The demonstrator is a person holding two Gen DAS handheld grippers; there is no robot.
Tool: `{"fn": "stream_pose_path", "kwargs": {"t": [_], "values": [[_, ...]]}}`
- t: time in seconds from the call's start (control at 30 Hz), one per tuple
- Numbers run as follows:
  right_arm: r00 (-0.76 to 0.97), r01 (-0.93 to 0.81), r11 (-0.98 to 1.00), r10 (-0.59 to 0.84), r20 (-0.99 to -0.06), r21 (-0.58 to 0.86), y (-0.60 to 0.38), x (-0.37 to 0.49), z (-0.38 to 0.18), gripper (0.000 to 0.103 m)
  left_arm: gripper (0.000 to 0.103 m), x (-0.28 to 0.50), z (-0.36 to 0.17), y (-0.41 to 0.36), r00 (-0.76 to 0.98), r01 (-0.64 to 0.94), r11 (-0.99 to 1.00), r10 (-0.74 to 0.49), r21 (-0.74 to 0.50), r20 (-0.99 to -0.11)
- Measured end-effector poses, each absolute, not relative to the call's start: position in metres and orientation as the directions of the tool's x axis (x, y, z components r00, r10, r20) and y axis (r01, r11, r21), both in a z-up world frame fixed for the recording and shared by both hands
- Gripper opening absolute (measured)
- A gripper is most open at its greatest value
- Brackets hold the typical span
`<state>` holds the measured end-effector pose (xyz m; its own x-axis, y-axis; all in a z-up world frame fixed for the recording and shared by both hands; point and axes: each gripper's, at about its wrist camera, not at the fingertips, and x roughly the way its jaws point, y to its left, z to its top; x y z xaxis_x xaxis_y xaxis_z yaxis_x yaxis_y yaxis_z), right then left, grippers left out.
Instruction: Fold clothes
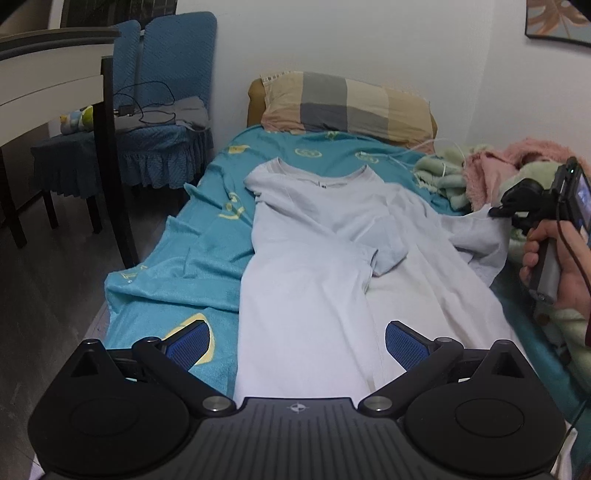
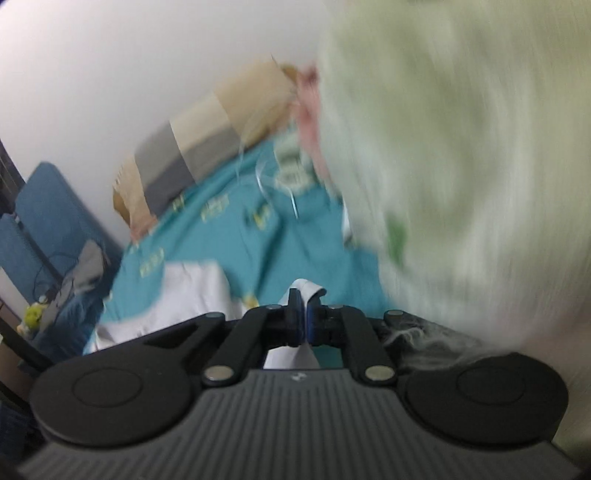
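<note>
Pinching white T-shirt [image 2: 308, 286] edge w/ right hand-held gripper [image 2: 305, 317]; left hand-held gripper [image 1: 297, 345] spread wide over bed [image 1: 207, 236].

The right wrist view is smeared by motion, so that the pale green blanket [image 2: 461, 177] filling its right side is reduced to streaks and the pattern on the teal sheet [image 2: 295, 243] cannot be read. In the left wrist view the framed picture [image 1: 557, 20] is cut off by the top right corner, the hand [image 1: 554, 266] on the right gripper's handle is cropped by the right edge, and the near hem of the white shirt [image 1: 306, 280] is hidden behind the left gripper's body. What lies on the blue chair [image 1: 162, 110] beside the cables is too small to be identified.
</note>
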<state>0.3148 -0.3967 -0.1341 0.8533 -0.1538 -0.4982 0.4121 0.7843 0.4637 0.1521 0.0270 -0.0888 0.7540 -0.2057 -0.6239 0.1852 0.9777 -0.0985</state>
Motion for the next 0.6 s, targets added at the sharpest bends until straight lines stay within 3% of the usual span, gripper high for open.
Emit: {"fn": "stream_pose_path", "kwargs": {"t": [0.2,0.5,0.6], "values": [[0.852,0.425,0.839,-0.244,-0.463,0.339,-0.395,0.324,-0.067,0.005,0.102,0.143,-0.071,0.031,0.789,0.184,0.978,-0.204,-0.094,-0.579],[0.871,0.283,0.926,-0.139,-0.471,0.251,-0.299,0.358,-0.009,0.005,0.102,0.141,-0.056,0.061,0.828,0.142,0.983,-0.184,-0.12,-0.53],[0.865,0.2,0.949,-0.055,-0.499,0.243,-0.245,0.373,-0.025,0.006,0.102,0.146,-0.059,0.078,0.827,0.106,0.984,-0.168,-0.145,-0.536]]}}
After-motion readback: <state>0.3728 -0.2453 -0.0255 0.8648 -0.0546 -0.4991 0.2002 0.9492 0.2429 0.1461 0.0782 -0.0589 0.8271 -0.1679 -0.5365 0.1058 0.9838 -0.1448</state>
